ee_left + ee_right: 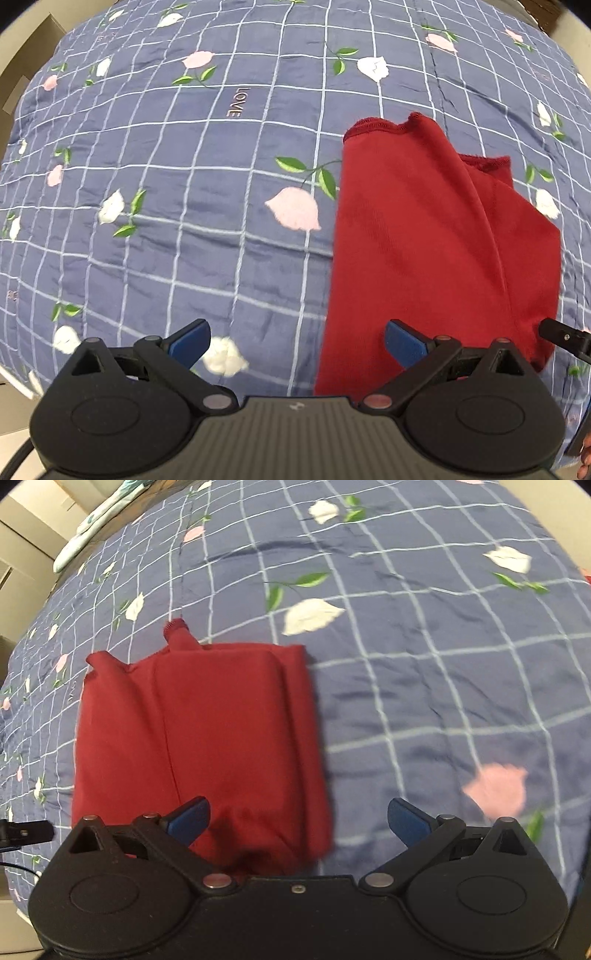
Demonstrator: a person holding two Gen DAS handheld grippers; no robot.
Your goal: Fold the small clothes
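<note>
On the bed, spread with a blue quilted cover [155, 155] printed with a white grid and pink and white flowers, we see a small dark red knit garment [436, 240] lying folded into a rough rectangle, its hemmed edges at the far end. Our left hand-held gripper [297, 341] hovers above the cover with its blue-padded fingers [190, 341] spread wide and released, the garment just under its right finger. Our right hand-held gripper [298, 821] is likewise released, fingers apart, grasping nothing, with the red garment [199, 720] beneath its left finger [190, 819] and bare cover beneath the other.
</note>
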